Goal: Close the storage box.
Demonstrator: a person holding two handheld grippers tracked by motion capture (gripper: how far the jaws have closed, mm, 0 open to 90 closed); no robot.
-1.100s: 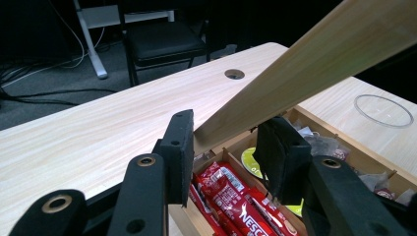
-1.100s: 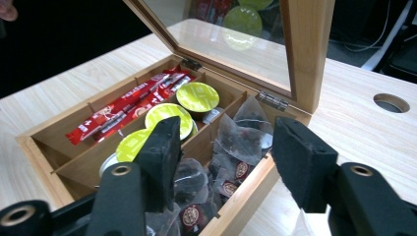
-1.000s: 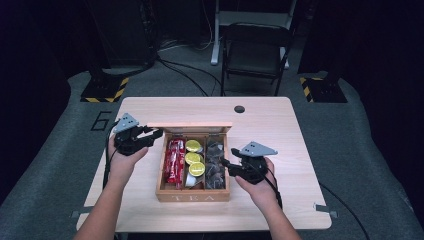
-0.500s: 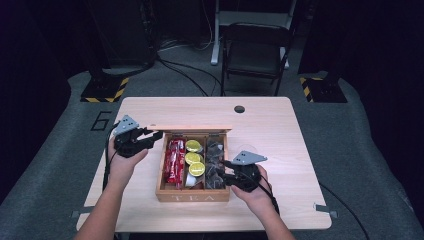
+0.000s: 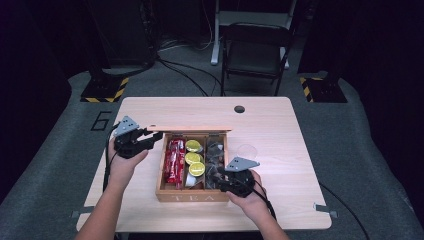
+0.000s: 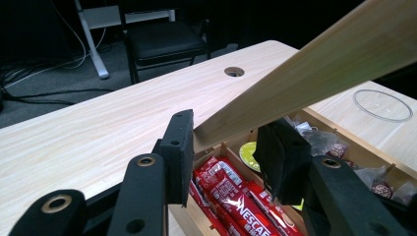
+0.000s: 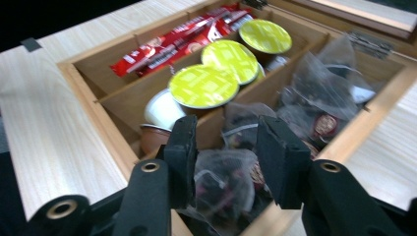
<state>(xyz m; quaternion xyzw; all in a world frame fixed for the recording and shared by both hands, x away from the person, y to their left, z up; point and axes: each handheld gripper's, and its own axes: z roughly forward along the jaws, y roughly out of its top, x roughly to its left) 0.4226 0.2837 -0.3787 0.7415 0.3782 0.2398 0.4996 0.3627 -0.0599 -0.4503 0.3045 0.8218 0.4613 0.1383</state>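
While the clear tea-bag sachet [image 7: 223,184] lies in the right-hand compartment of the wooden tea box [image 5: 190,192], straight between the right gripper [image 7: 223,147] jaws, which have just been closing, the left gripper [image 6: 223,147] clamps the raised wooden lid [image 6: 314,73].

The box [image 5: 192,196] sits on the table [image 5: 280,125]. In it, sachets [image 5: 175,160] lie left, capsules [image 5: 194,157] in the middle, tea bags [image 5: 214,155] right. A glass [image 5: 246,150] stands right of the box.
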